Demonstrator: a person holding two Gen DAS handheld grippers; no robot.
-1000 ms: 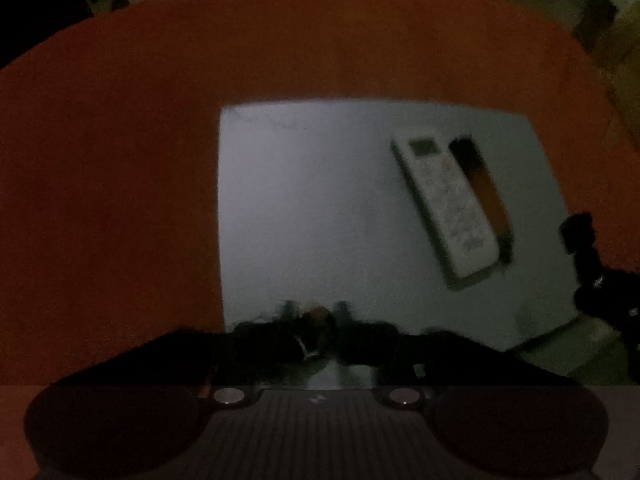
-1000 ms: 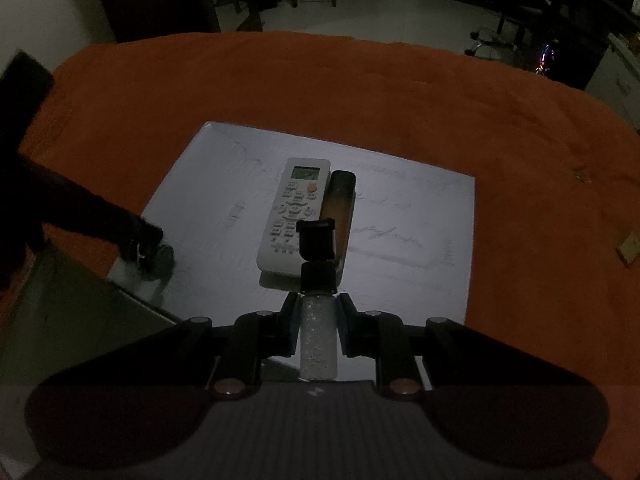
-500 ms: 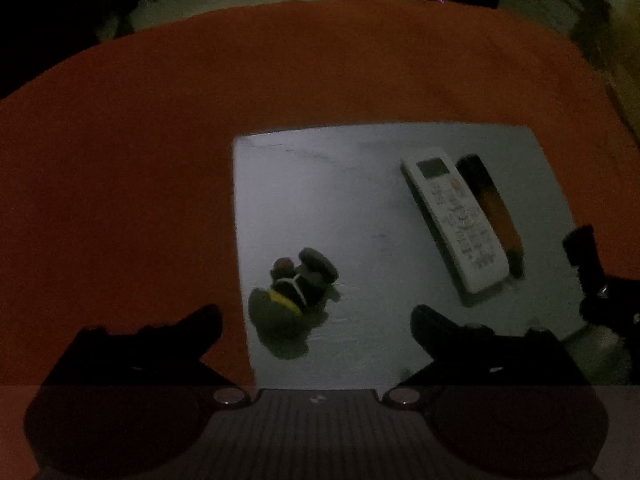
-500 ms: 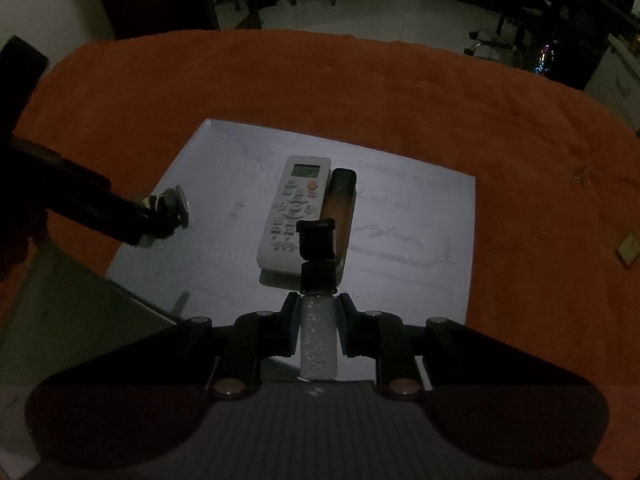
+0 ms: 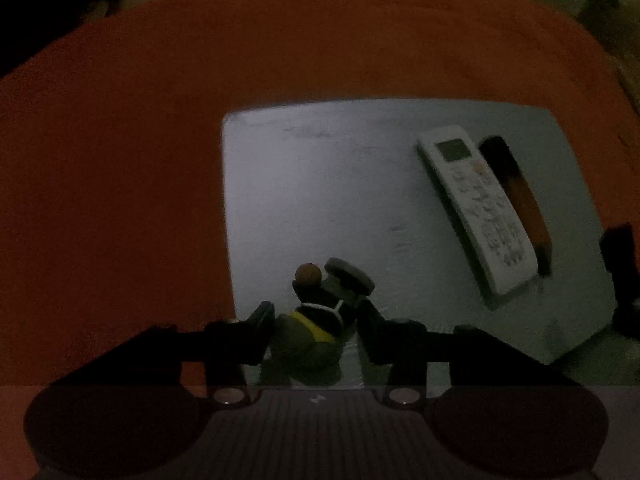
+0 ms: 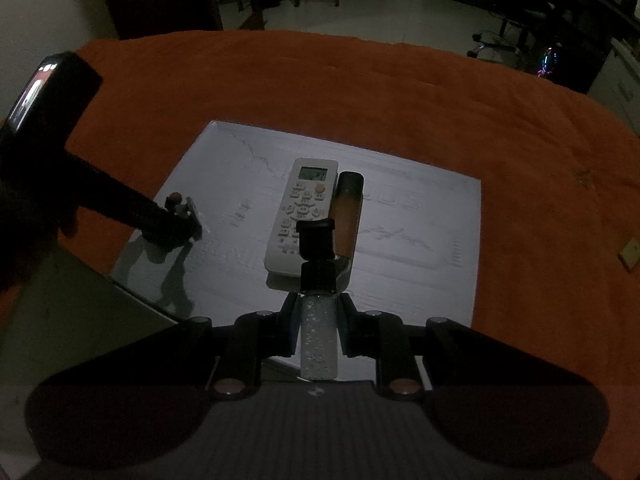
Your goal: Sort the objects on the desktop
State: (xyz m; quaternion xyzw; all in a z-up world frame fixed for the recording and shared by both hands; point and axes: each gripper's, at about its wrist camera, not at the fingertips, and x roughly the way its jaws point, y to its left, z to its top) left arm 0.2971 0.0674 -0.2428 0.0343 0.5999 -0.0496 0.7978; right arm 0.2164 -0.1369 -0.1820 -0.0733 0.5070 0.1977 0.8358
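Note:
A small toy figure with a yellow band and an orange knob lies on the white sheet. My left gripper straddles it; its jaws are closing and both pads touch the toy's sides. The right wrist view shows that left gripper low at the sheet's left edge. My right gripper is shut on a white speckled tube with a black cap, hovering over the sheet's near edge. A white remote and an amber tube lie side by side mid-sheet.
An orange cloth covers the table around the sheet. A small tan piece lies on the cloth at the right. The table's near left corner drops to the floor. Chairs and furniture stand far behind.
The left gripper opened wide and left the toy lying on the sheet, then sank over it and closed in on its sides. The right gripper has not moved.

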